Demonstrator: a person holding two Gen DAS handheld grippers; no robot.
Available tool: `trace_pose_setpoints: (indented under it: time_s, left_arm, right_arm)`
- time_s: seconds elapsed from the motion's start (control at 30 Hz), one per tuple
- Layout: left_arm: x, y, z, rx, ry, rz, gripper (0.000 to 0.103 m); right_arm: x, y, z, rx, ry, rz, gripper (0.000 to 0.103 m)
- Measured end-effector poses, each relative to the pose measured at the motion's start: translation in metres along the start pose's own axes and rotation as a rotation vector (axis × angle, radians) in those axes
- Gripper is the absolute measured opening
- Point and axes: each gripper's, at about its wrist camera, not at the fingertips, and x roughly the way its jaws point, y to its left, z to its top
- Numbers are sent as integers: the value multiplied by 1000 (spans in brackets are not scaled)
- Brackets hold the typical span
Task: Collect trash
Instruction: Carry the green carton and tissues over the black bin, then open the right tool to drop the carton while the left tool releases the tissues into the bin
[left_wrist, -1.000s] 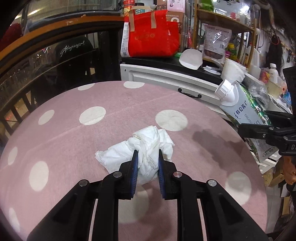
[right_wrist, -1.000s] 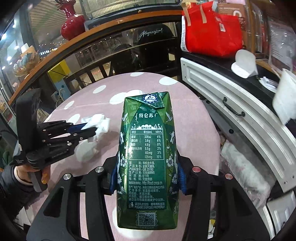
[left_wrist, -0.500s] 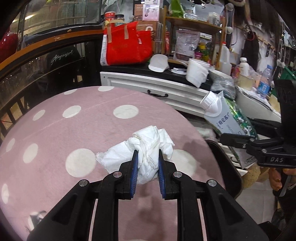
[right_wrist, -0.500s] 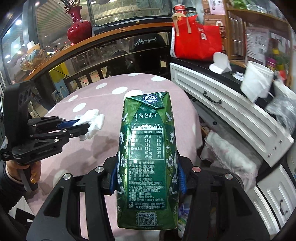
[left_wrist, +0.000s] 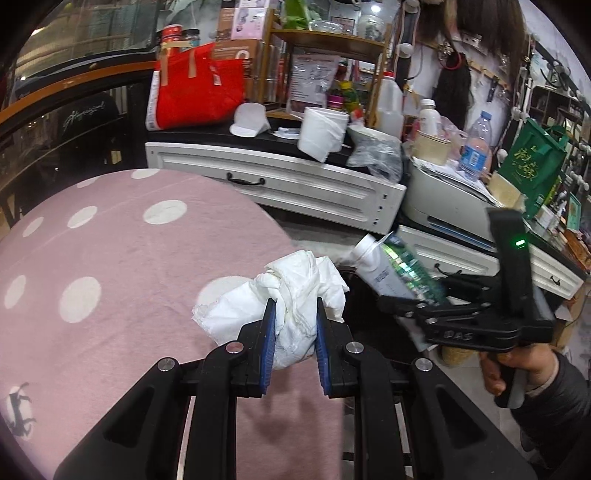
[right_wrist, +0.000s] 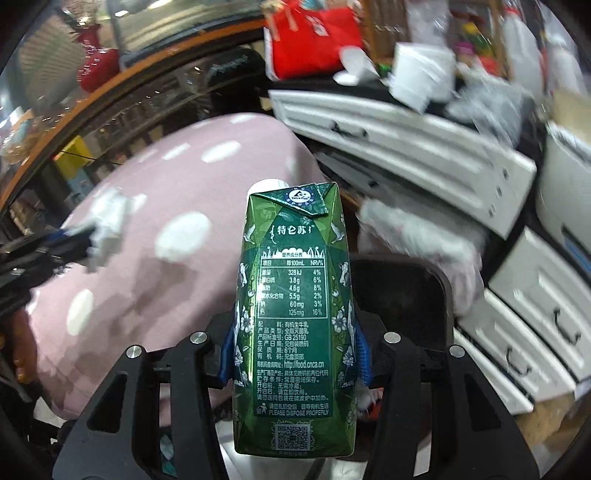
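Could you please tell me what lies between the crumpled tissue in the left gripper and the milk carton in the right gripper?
Nothing: the left wrist view shows only open air over a dark bin between the tissue and carton.

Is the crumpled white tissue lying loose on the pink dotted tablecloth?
No, the crumpled white tissue is clamped in the left gripper, lifted above the pink dotted tablecloth.

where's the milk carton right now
The milk carton is clamped in the right hand-held gripper, off the pink table's right edge, above a black bin.
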Motion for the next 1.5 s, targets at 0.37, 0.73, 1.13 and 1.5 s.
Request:
trace_pose_setpoints:
  time_s: [0.37, 0.73, 1.13, 1.5]
  left_arm:
    - [22, -47, -9, 33, 39, -75, 19]
    - [38, -76, -17, 80, 63, -81, 19]
    - [53, -95, -27, 113, 105, -96, 19]
    - [75, -113, -31, 158, 141, -111, 19]
  right_arm:
    - [91, -51, -49, 110, 235, -122, 49]
    - [153, -78, -88, 162, 426, -189, 49]
    - [114, -88, -84, 195, 323, -214, 72]
    - [8, -109, -58, 255, 62, -320, 76]
